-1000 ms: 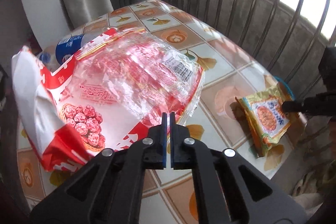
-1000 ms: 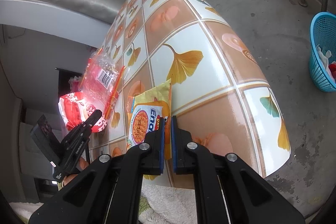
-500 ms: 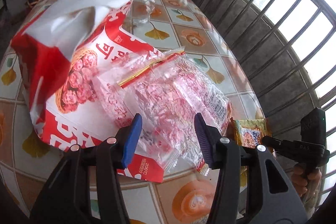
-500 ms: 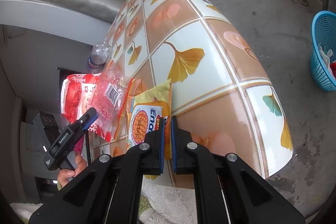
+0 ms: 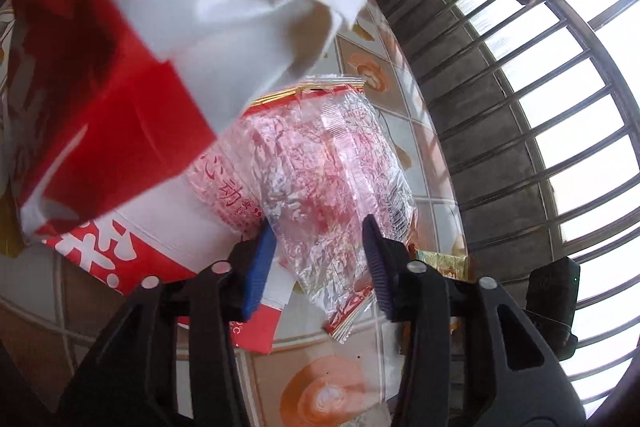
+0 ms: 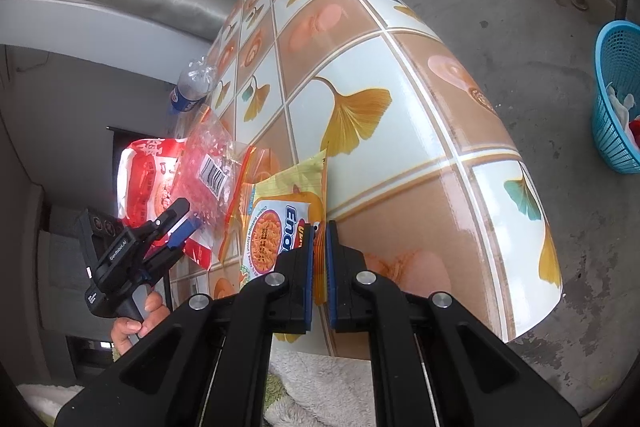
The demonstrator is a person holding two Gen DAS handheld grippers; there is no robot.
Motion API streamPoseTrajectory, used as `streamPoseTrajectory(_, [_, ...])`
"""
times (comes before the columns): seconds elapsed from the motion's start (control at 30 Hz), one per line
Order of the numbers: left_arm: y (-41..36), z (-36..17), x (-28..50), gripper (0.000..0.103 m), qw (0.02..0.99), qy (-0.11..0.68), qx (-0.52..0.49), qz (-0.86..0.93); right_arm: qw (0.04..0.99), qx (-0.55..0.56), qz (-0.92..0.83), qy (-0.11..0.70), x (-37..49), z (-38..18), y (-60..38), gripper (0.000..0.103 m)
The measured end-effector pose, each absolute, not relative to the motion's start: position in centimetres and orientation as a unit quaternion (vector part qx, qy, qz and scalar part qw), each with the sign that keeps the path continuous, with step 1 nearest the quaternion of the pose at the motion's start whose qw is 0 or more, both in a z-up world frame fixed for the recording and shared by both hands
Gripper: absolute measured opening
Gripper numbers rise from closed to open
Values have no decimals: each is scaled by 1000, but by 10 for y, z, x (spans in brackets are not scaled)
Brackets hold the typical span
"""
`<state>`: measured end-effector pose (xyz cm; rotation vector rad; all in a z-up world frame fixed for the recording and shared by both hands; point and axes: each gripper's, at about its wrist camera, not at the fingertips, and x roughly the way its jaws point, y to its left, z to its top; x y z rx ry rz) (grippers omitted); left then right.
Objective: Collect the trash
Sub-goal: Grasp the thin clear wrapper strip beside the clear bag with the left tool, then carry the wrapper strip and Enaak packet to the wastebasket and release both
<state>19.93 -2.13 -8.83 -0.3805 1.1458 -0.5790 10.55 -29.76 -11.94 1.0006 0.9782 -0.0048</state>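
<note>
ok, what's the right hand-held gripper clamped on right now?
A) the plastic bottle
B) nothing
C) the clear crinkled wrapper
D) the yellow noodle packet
D: the right hand-held gripper has its pads pressed together on the lower edge of the yellow noodle packet at the table edge; the clear crinkled wrapper sits off to the side.

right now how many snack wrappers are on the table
3, side by side: big red-and-white bag at the left edge, crinkly clear red-printed wrapper overlapping it, yellow noodle packet nearest. Others may be hidden.
</note>
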Motion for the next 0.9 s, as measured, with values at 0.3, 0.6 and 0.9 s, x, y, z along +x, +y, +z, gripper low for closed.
streamPoseTrajectory(0.3, [-28,-90,194,0,781,522,-196,-282,765,464,-3,446,102,-118,-298,6])
streamPoseTrajectory(0.6, [-32,-52,167,0,784,472,-186,-358,780,480,-11,403,82,-97,-318,6])
streamPoseTrajectory(0.9, [-46,-3,131,0,784,406,-158,-442,798,503,-47,330,40,-69,-358,6])
